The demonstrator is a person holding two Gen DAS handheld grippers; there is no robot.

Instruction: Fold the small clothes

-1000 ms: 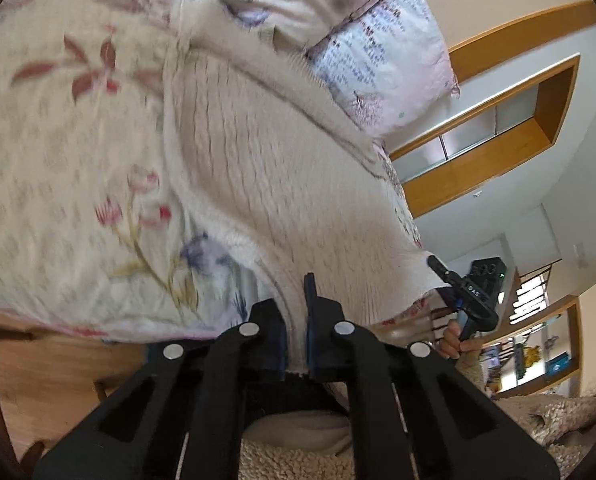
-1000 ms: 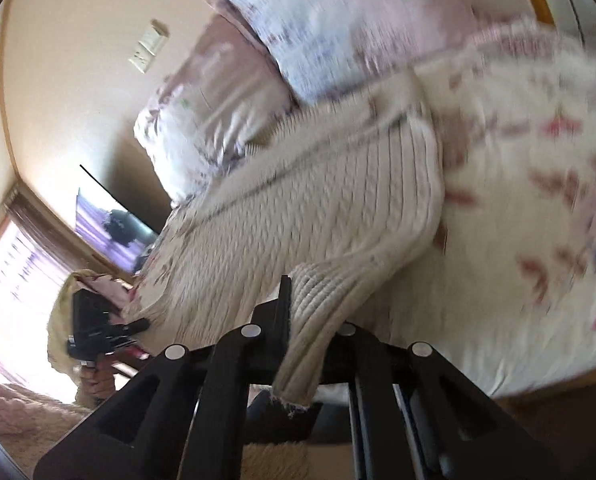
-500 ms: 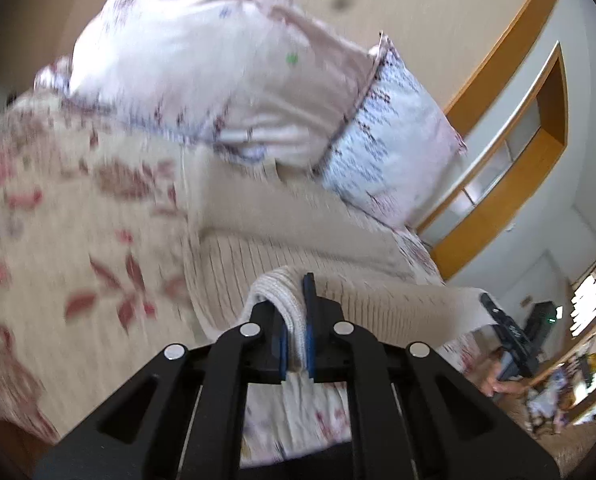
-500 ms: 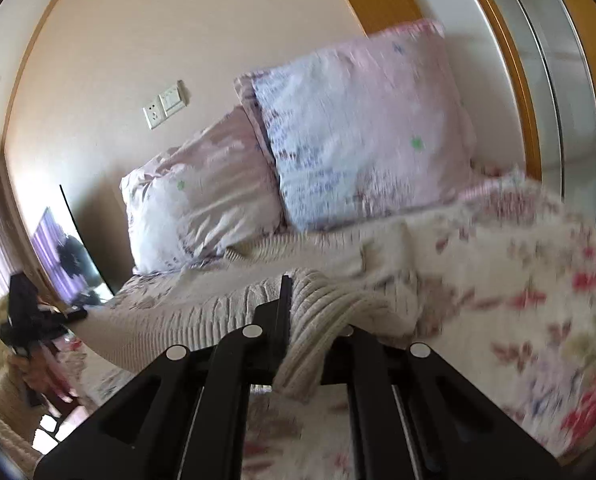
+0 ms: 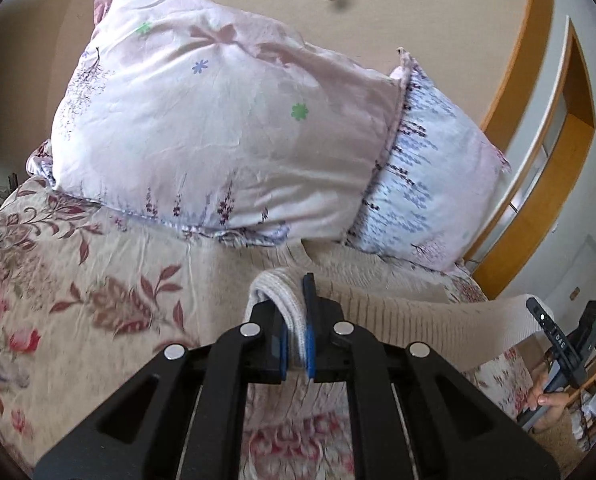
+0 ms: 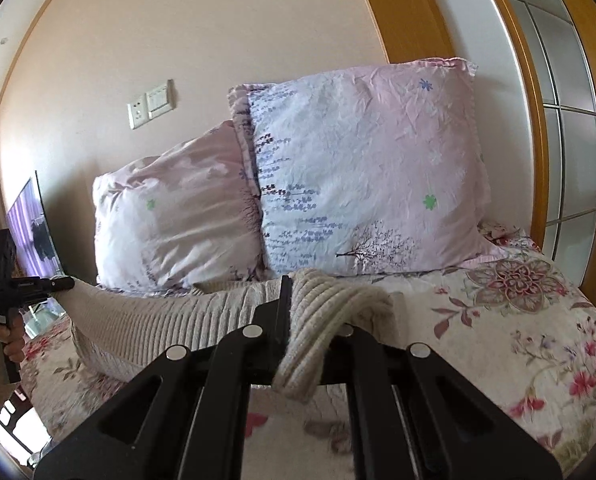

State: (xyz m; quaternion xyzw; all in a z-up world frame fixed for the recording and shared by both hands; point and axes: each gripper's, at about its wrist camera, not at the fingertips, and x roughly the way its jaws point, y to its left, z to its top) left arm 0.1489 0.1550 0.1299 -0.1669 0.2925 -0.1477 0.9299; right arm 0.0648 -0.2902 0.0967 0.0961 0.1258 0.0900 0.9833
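Note:
A cream ribbed knit sweater lies on the floral bedspread and is lifted at its near edge. My left gripper is shut on one corner of the sweater hem. My right gripper is shut on the other corner of the sweater, and the knit drapes over its fingers. The hem is stretched between the two grippers above the bed. The right gripper also shows in the left wrist view, and the left gripper shows in the right wrist view. The far part of the sweater reaches toward the pillows.
Two pale floral pillows lean on the beige wall at the head of the bed. A wooden-framed glass door stands to the right. A TV screen is at the far left.
Both grippers have lifted the sweater hem off the near edge of the bed and carried it forward toward the pillows, tilting up so the views now face the wall.

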